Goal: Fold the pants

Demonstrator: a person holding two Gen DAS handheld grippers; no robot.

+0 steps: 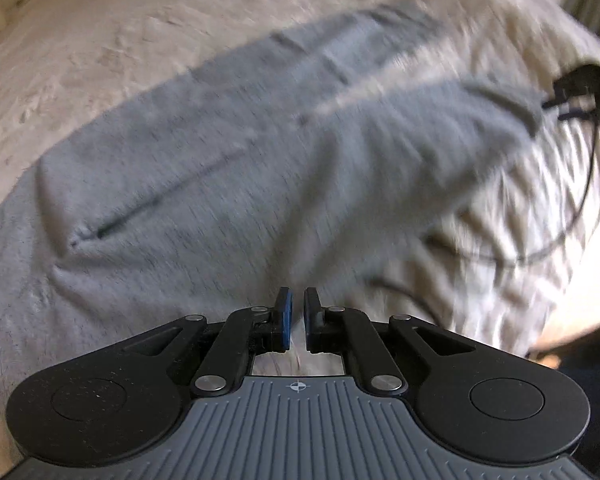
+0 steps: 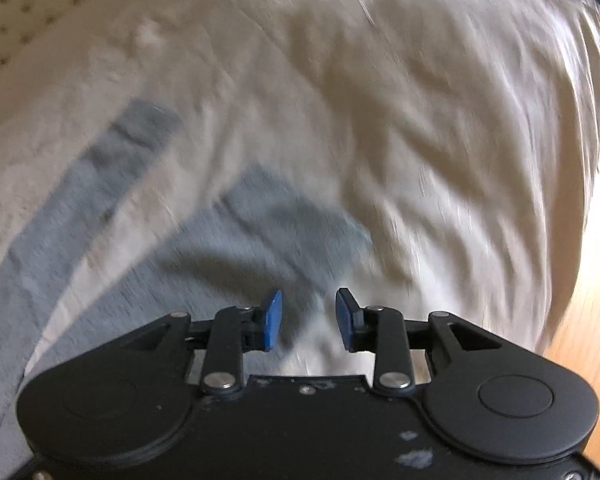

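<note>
Grey sweatpants (image 1: 204, 168) lie spread flat on a cream bedspread (image 1: 100, 40), legs running to the upper right with a narrow gap between them. My left gripper (image 1: 296, 304) hovers above the near edge of the pants, its jaws nearly closed with a thin gap and nothing between them. In the right wrist view the two leg ends (image 2: 260, 232) lie to the left and ahead. My right gripper (image 2: 308, 312) is open and empty, just above the near leg's cuff. Both views are motion-blurred.
The bedspread (image 2: 420, 120) is wrinkled and drops off at the right toward a wooden floor (image 2: 588, 320). A black cable (image 1: 572, 216) hangs at the right of the left wrist view. A patterned pillow (image 2: 16, 12) lies at the far left.
</note>
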